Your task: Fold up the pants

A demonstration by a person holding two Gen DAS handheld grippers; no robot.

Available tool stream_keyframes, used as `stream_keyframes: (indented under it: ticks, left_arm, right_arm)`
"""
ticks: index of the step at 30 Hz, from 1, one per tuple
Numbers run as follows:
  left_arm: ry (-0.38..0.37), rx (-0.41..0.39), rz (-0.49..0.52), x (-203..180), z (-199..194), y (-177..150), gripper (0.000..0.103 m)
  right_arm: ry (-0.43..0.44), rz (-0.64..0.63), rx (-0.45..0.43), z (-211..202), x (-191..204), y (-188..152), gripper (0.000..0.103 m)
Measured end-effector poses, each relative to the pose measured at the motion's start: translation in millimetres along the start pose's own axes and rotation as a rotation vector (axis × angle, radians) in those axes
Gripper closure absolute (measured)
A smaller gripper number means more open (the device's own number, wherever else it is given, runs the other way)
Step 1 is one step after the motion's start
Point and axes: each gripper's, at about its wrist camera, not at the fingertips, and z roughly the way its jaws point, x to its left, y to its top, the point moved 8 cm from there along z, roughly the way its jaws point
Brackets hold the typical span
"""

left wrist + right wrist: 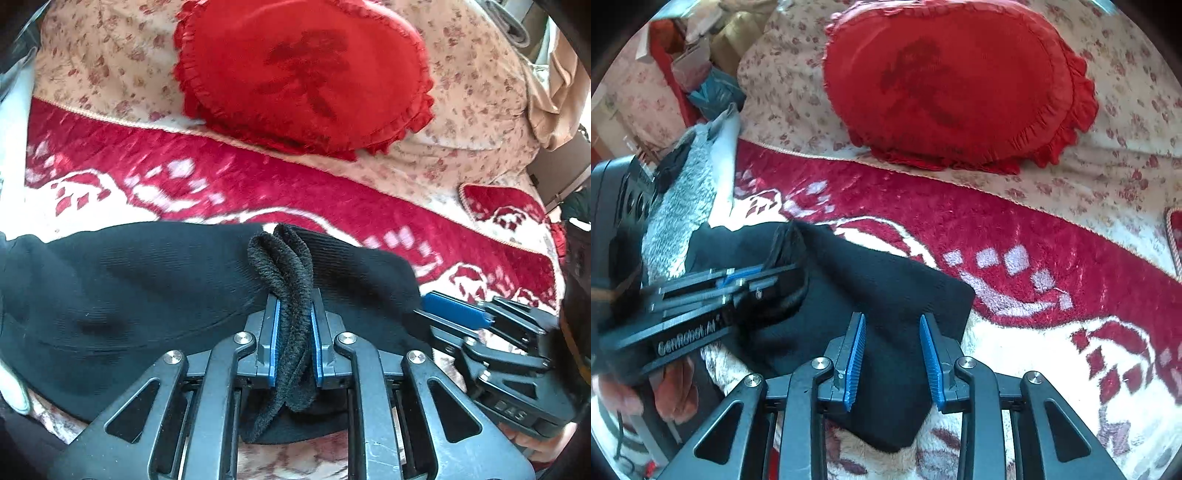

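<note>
The black pants (129, 288) lie bunched on a red and white blanket (332, 206). My left gripper (294, 306) is shut on a thick fuzzy fold of the pants, which stands up between its blue pads. In the right wrist view the pants (886, 288) lie flat with a corner toward the right. My right gripper (892, 332) stands open just above that corner, its pads apart and not pressing the cloth. The left gripper (783, 271) shows at the left of that view, clamped on the bunched edge. The right gripper (424, 308) sits at the pants' right edge in the left wrist view.
A red frilled heart-shaped cushion (953, 85) rests on a floral sheet (1108, 177) behind the blanket. A grey fuzzy cloth (683, 206) lies left of the pants. Clutter and bags (701, 66) fill the far left corner. A hand (620, 395) holds the left gripper.
</note>
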Motion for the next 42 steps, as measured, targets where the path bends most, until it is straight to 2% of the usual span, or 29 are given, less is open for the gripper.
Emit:
stream_keyframes:
  ticks: [3, 5, 7, 10, 12, 16, 21, 24, 27, 29, 33, 38, 41, 42]
  left_arm:
    - [0.028, 0.032, -0.019, 13.5, 10.8, -18.7, 0.090]
    - [0.028, 0.013, -0.025, 14.9, 9.7, -23.4, 0.090]
    - [0.034, -0.001, -0.023, 14.2, 7.6, -24.0, 0.090]
    - [0.039, -0.001, -0.027, 17.4, 4.5, -24.3, 0.085]
    - [0.055, -0.007, -0.025, 21.1, -1.7, -24.7, 0.085]
    - [0.068, -0.031, -0.035, 28.0, -15.9, -26.5, 0.078]
    - [0.088, -0.035, -0.039, 32.7, -22.3, -31.8, 0.078]
    - [0.091, -0.035, -0.052, 36.0, -24.8, -34.9, 0.078]
    - [0.117, -0.052, -0.049, 41.5, -30.7, -36.3, 0.074]
    - [0.142, -0.062, -0.045, 44.8, -32.6, -36.4, 0.074]
    - [0.196, -0.067, -0.044, 56.0, -30.7, -39.6, 0.074]
    - [0.240, -0.052, -0.046, 68.8, -26.8, -46.2, 0.073]
    - [0.242, -0.048, -0.062, 75.9, -27.1, -48.9, 0.058]
    - [0.239, -0.046, -0.071, 78.8, -28.0, -49.4, 0.058]
  right_arm:
    - [0.009, -0.033, 0.026, 6.4, 10.8, -9.9, 0.074]
    - [0.000, -0.065, 0.053, 19.1, 17.8, -20.5, 0.073]
    - [-0.058, -0.126, 0.058, 34.2, 22.3, -28.7, 0.073]
    - [-0.097, -0.167, 0.046, 34.5, 26.5, -27.2, 0.073]
    - [-0.091, -0.163, 0.056, 29.9, 25.7, -25.2, 0.073]
    - [-0.056, -0.119, 0.049, 13.9, 23.8, -26.2, 0.074]
    - [-0.022, -0.115, 0.073, 16.4, 36.0, -40.5, 0.073]
    - [-0.049, -0.124, 0.085, 27.1, 39.1, -44.6, 0.073]
    - [-0.028, -0.104, 0.082, 21.9, 43.4, -40.4, 0.074]
    - [-0.004, -0.092, 0.065, 13.6, 49.3, -34.2, 0.074]
    - [-0.016, -0.107, -0.023, -12.0, 62.8, -14.8, 0.074]
    - [0.060, -0.133, -0.102, -40.8, 94.2, 7.5, 0.074]
    - [0.089, -0.162, -0.118, -43.7, 111.9, 13.8, 0.074]
    - [0.087, -0.164, -0.114, -40.4, 114.9, 15.0, 0.074]
